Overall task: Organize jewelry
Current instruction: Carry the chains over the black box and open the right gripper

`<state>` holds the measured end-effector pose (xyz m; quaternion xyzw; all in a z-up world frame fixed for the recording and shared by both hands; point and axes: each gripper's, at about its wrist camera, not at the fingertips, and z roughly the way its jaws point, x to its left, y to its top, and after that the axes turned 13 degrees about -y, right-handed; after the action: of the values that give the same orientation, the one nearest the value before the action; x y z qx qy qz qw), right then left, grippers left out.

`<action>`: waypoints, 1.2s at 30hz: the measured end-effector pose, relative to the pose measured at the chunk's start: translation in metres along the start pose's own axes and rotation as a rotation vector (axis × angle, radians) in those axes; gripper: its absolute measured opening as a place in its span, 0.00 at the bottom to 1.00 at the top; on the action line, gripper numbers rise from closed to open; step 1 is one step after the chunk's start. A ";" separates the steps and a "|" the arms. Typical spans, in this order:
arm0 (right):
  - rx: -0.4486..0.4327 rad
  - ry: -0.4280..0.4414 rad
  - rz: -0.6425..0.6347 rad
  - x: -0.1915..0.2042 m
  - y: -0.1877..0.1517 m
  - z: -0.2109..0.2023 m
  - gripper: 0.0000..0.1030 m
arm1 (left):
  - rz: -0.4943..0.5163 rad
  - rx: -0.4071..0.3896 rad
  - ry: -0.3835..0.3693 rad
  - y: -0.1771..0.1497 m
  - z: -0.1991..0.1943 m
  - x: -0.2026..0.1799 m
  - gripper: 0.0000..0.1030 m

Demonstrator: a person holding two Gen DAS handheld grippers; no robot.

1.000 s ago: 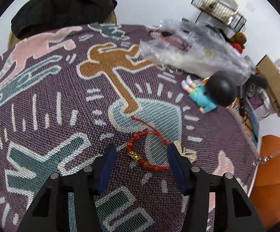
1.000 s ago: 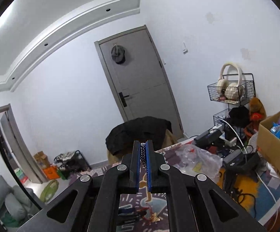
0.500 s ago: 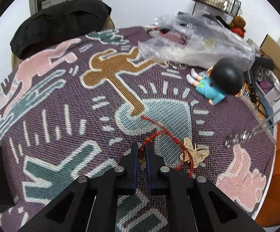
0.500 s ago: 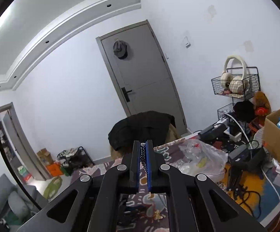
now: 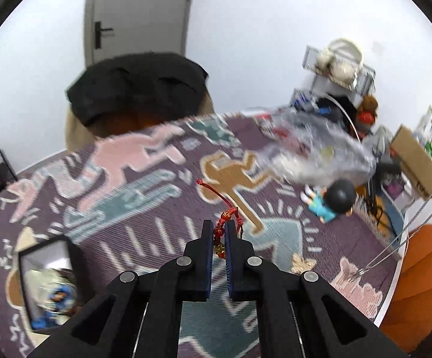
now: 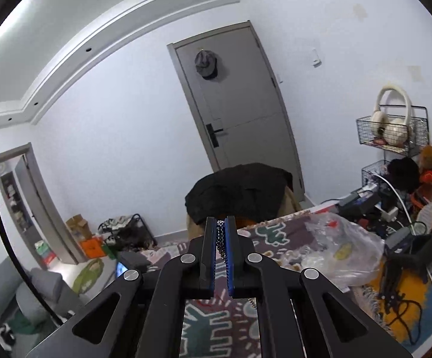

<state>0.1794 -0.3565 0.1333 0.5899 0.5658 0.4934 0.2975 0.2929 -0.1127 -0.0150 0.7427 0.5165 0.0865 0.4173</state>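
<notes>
My left gripper (image 5: 219,223) is shut on a red cord bracelet (image 5: 225,215) with a gold charm and holds it above the patterned cloth (image 5: 144,208); its red tail sticks up and to the left. My right gripper (image 6: 221,221) is shut on a silver chain necklace (image 6: 221,232), held high and pointing toward the door. The chain also hangs at the right edge of the left wrist view (image 5: 394,247). An open black jewelry box (image 5: 49,280) sits on the cloth at lower left. A gold butterfly piece (image 5: 303,264) lies on the cloth.
A clear plastic bag (image 5: 314,152) and a small doll (image 5: 332,203) with a dark head lie at the cloth's right. A black jacket (image 5: 138,86) drapes over a chair behind the table. A cardboard box (image 5: 415,161) and a wire rack (image 5: 338,68) stand at right.
My left gripper closed on the red bracelet and lifted it off the cloth, swinging left so the black box came into view. My right gripper stayed shut on the chain, shifting slightly.
</notes>
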 end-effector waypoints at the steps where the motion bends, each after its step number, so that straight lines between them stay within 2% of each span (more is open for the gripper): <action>1: 0.000 0.007 -0.006 0.006 0.001 0.002 0.06 | -0.006 -0.016 0.007 0.002 -0.010 0.005 0.07; 7: 0.008 0.059 -0.057 0.052 0.008 0.019 0.06 | -0.062 -0.089 0.064 0.008 -0.063 0.048 0.07; 14: 0.023 0.113 -0.126 0.110 0.012 0.041 0.06 | -0.144 -0.136 0.103 -0.003 -0.105 0.098 0.07; 19: 0.034 0.149 -0.177 0.151 0.013 0.056 0.06 | -0.200 -0.136 0.108 -0.016 -0.116 0.129 0.07; 22: 0.039 0.169 -0.209 0.176 0.014 0.063 0.06 | -0.224 -0.146 0.068 -0.024 -0.116 0.142 0.08; 26: 0.043 0.192 -0.246 0.205 0.012 0.069 0.06 | -0.235 -0.100 0.068 -0.034 -0.113 0.154 0.10; 27: 0.043 0.197 -0.253 0.209 0.012 0.070 0.06 | -0.247 -0.101 0.060 -0.037 -0.114 0.158 0.13; 29: 0.043 0.207 -0.266 0.220 0.010 0.072 0.06 | -0.270 -0.114 0.043 -0.042 -0.120 0.166 0.27; 31: 0.045 0.219 -0.277 0.231 0.009 0.074 0.06 | -0.287 -0.146 0.053 -0.048 -0.130 0.173 0.56; 33: 0.045 0.227 -0.285 0.239 0.009 0.077 0.06 | -0.302 -0.189 0.076 -0.054 -0.143 0.180 0.63; 36: 0.046 0.241 -0.295 0.251 0.010 0.081 0.06 | -0.331 -0.210 0.081 -0.059 -0.157 0.192 0.63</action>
<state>0.2253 -0.0999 0.1765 0.4436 0.6888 0.4986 0.2831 0.2506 0.1386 -0.0151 0.5957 0.6362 0.1000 0.4800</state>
